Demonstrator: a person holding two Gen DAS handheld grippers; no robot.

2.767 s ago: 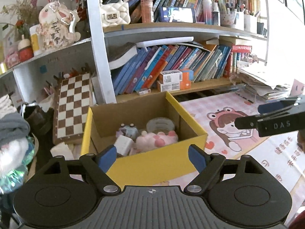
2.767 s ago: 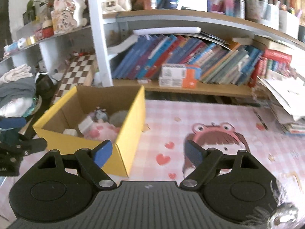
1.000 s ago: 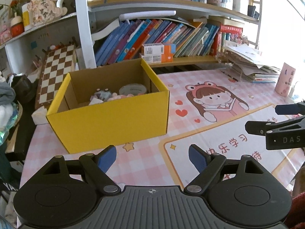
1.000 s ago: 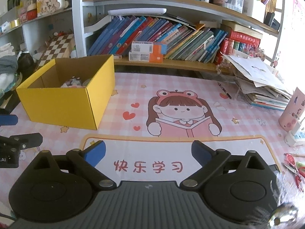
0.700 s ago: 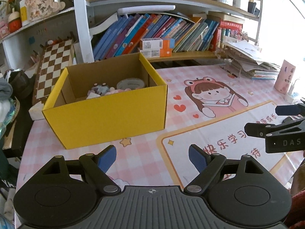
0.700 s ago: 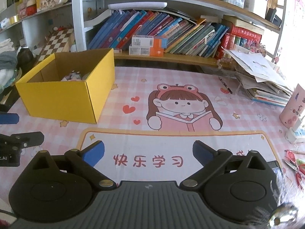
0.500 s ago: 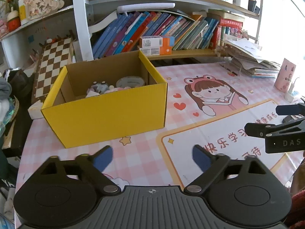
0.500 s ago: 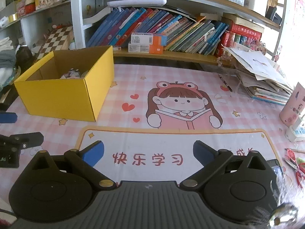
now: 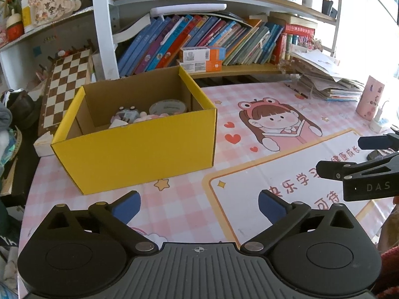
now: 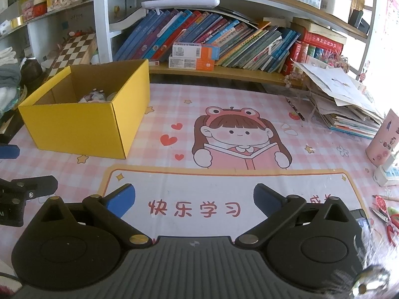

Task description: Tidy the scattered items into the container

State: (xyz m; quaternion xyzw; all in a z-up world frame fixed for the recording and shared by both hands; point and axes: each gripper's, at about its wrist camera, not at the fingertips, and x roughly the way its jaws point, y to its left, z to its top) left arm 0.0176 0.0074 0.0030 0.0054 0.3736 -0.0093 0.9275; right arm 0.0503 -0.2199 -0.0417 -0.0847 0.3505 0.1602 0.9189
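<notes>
Here, left gripper (image 9: 198, 205) and right gripper (image 10: 194, 199) with jaws apart, empty, near the yellow cardboard box (image 9: 139, 149) holding small items

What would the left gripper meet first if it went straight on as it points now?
Probably the yellow box: the open left gripper aims just right of the box's near right corner, so it might clip it or pass, depth unclear.

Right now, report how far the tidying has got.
Done: several small items, a tape roll among them, already lie inside the yellow box. In hand: nothing; the left gripper and right gripper are both open and empty above the pink mat. Left: no loose toys show on the mat's middle, so it looks nearly finished.
</notes>
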